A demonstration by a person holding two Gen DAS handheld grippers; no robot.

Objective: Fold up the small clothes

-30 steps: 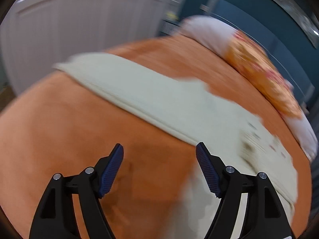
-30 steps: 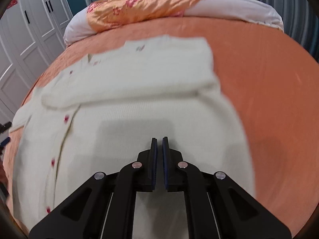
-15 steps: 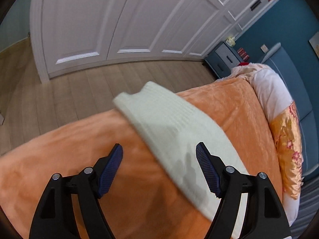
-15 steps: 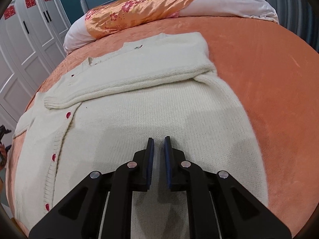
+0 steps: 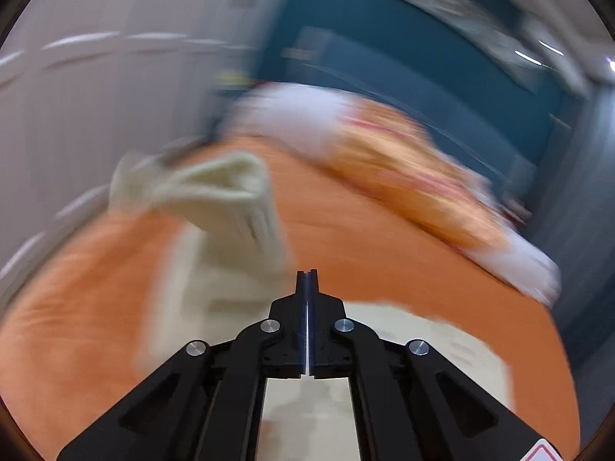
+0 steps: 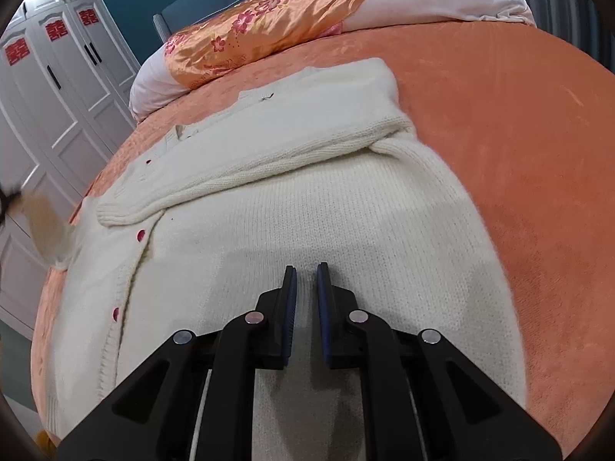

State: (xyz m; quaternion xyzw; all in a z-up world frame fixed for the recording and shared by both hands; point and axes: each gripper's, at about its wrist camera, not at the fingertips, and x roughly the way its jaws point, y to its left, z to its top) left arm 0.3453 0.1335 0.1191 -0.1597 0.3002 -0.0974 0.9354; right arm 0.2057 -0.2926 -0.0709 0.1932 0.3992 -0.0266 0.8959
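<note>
Cardigan [image 6: 292, 207], cream knit with red buttons, spread flat on the orange bedspread [image 6: 519, 123].

Left wrist view (heavily blurred): the left gripper [image 5: 307, 280] has its jaws pressed together; whether any knit is pinched between them cannot be told. A raised, bunched sleeve [image 5: 223, 192] of the cardigan stands ahead and to the left, above the bedspread.

Right wrist view: the right gripper [image 6: 305, 280] hovers over the lower body panel, jaws parted by a narrow gap, gripping nothing. One sleeve [image 6: 246, 176] lies folded across the chest. A floral pillow [image 6: 265, 27] rests beyond the collar.

Handling, as judged: soft, light, stretchy and limp; best pinched at cuff, hem or shoulder seam, where the knit is firmer.
</note>
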